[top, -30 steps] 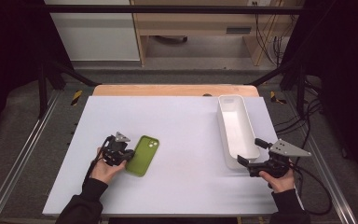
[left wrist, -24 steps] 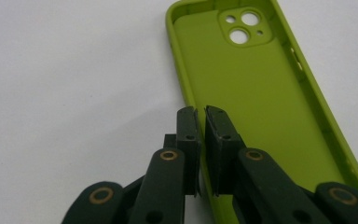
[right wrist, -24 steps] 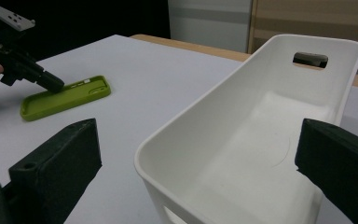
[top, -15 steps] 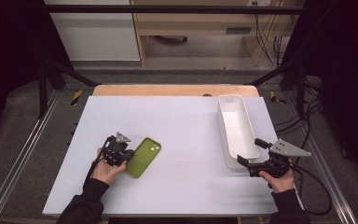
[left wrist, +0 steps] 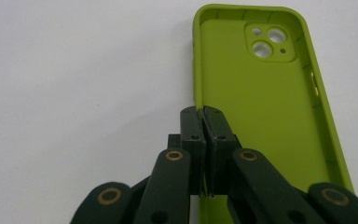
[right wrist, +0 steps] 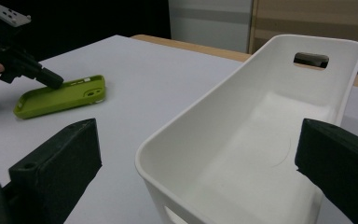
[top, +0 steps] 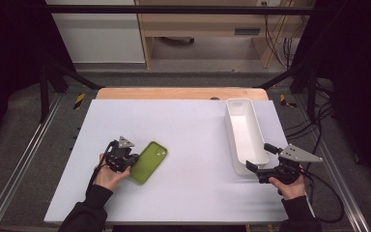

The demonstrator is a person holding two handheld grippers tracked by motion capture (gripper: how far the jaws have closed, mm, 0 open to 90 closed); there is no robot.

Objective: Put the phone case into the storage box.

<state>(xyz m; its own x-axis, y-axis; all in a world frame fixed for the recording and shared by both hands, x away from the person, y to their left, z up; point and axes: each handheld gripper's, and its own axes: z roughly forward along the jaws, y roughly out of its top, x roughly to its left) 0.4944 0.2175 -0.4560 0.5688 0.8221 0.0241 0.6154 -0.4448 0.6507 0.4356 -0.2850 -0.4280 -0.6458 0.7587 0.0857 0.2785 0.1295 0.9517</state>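
A lime-green phone case (top: 150, 161) lies hollow side up on the white table, left of the middle. My left gripper (top: 133, 161) is shut on its near-left side wall. In the left gripper view the two pads (left wrist: 193, 126) pinch that thin wall of the case (left wrist: 256, 102), camera cut-out at the far end. My right gripper (top: 260, 157) stands open at the near end of a long white bin (top: 229, 126), one jaw on each side of it. In the right gripper view the bin (right wrist: 205, 100) runs away between the wide-apart jaws, and the case (right wrist: 60, 97) lies far left.
The white table top (top: 193, 125) has a wooden strip (top: 174, 93) along its far edge. Metal rails (top: 24, 159) run along both sides. Cables (top: 328, 193) trail behind the right hand. The bin holds nothing.
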